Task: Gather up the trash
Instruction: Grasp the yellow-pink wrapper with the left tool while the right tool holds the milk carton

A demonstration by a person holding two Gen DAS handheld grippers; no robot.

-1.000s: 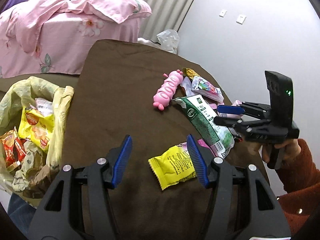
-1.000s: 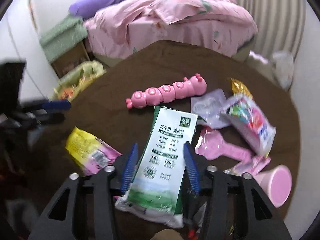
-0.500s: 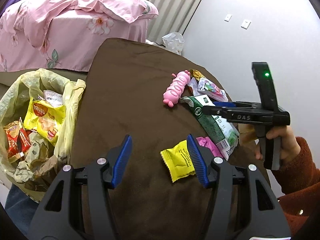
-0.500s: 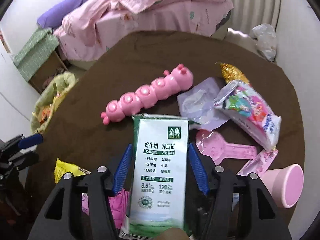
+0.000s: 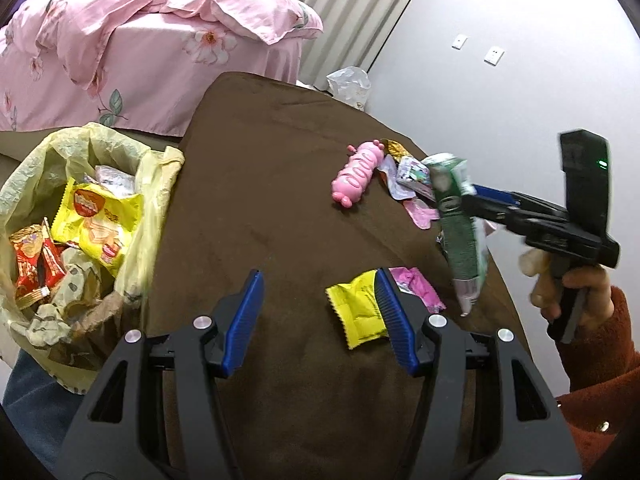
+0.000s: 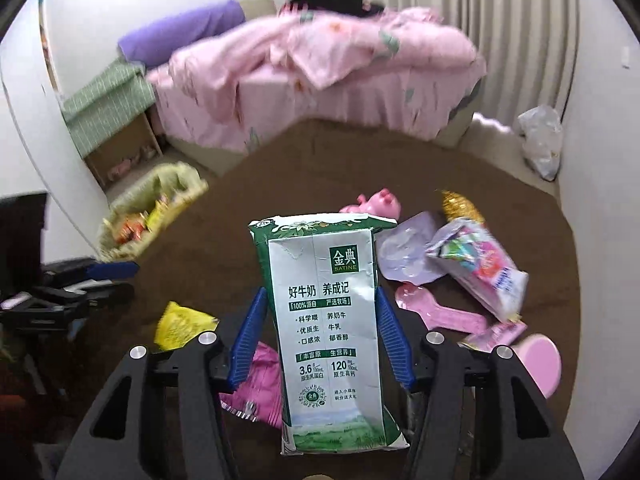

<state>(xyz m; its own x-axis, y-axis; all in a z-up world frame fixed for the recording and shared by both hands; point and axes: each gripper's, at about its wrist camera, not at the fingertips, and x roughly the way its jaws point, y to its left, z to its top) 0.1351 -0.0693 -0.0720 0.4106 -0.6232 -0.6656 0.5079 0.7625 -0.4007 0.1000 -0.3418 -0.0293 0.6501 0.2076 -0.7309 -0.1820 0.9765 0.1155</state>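
Observation:
My right gripper (image 6: 320, 320) is shut on a flattened green and white milk carton (image 6: 326, 320) and holds it above the brown table; the carton (image 5: 460, 232) hangs from that gripper (image 5: 472, 200) in the left wrist view. My left gripper (image 5: 320, 316) is open and empty, low over the table. A yellow wrapper (image 5: 356, 308) lies by its right finger, a pink wrapper (image 5: 412, 284) just beyond. A yellow trash bag (image 5: 24, 184) with several wrappers stands at the table's left edge; it also shows in the right wrist view (image 6: 152, 208).
A pink caterpillar toy (image 5: 356, 176), a colourful snack bag (image 6: 480, 268), a gold wrapper (image 6: 460, 204), a pink spoon (image 6: 440, 312) and a pink cup (image 6: 540, 360) lie at the table's right side. A pink bed (image 5: 140, 40) stands behind.
My right gripper has lifted the milk carton off the table and raised it upright. My left gripper has drifted slightly; the yellow wrapper now sits beside its right finger.

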